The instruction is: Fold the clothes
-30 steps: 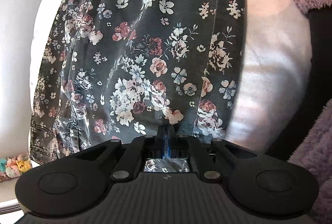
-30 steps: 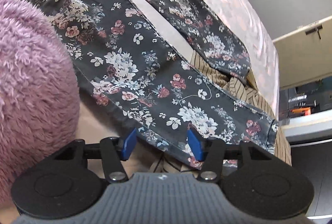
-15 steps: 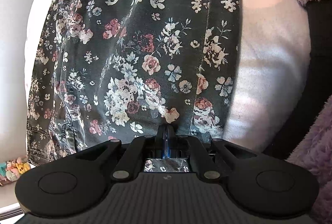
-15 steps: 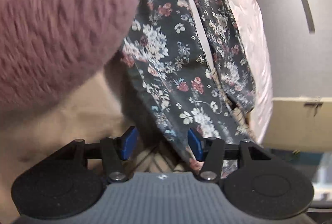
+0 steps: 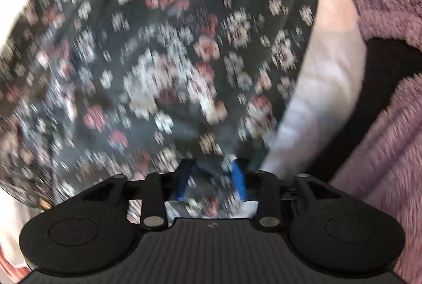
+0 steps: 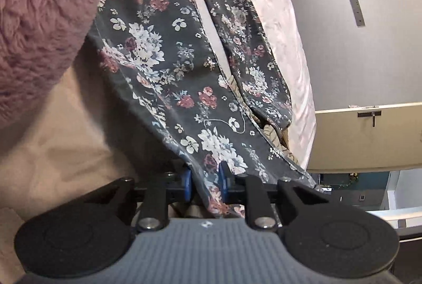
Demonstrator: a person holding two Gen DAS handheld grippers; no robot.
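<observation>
Closing on a leg hem of the floral trousers (image 6: 168, 78) at lower centre, the right gripper (image 6: 204, 185) is narrowing around the fabric. The left gripper (image 5: 211, 180) is opening, blurred cloth lying loose between its blue pads (image 5: 238, 178); a pink sleeve (image 5: 382, 7) is filling the right edge.

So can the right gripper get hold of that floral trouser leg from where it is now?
Probably yes: the floral trouser leg already lies between the right gripper's closing jaws, with nothing in the way.

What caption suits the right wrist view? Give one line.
Right gripper closing on the hem of dark floral-print trousers spread over a pale pink quilt.
</observation>
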